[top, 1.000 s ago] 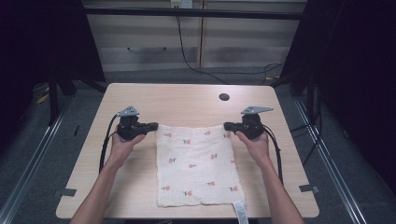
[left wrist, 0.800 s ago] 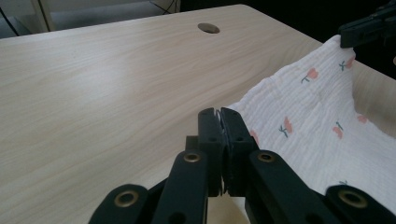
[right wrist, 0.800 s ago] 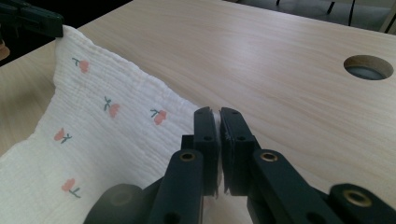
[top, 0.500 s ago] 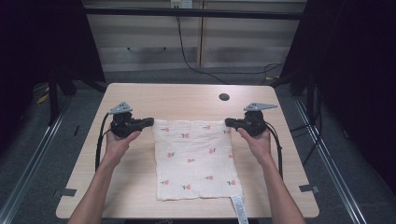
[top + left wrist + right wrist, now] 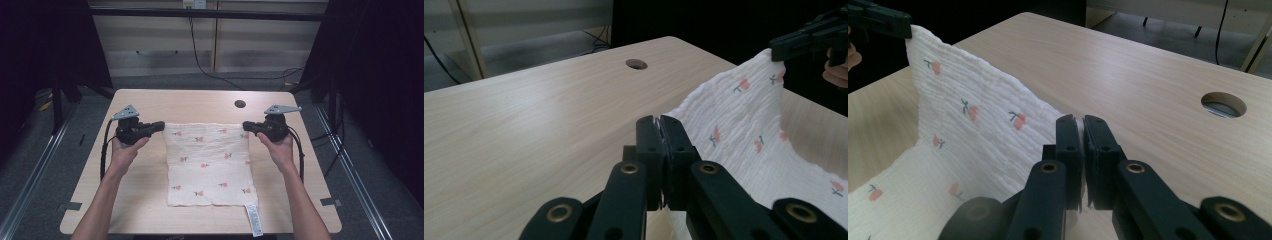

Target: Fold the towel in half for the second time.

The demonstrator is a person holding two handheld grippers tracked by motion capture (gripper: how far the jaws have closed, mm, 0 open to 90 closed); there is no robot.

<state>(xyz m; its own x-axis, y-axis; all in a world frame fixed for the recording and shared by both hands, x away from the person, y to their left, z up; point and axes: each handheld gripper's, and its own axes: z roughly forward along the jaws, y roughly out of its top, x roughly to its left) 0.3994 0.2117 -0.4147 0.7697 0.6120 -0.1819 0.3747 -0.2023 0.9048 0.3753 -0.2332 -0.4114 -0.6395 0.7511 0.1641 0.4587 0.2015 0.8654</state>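
A white cloth (image 5: 210,162) printed with small pink flowers lies spread on the wooden table (image 5: 150,210). Its far edge is lifted off the surface and stretched between the two grippers. My left gripper (image 5: 161,125) is shut on the far left corner, my right gripper (image 5: 246,127) on the far right corner. In the left gripper view the jaws (image 5: 659,122) pinch the cloth (image 5: 744,125), which rises toward the other gripper (image 5: 776,49). The right gripper view shows its jaws (image 5: 1079,122) closed on the cloth edge (image 5: 978,125), and the left gripper (image 5: 903,27) holds the opposite corner.
A round cable hole (image 5: 240,104) sits in the table beyond the cloth. A white care label (image 5: 254,220) hangs from the cloth's near right corner toward the front edge. Cables trail from both grippers along the forearms. Dark curtains flank the table.
Both grippers have risen a little, taking the cloth's far edge up off the table. The near part of the cloth stays flat.
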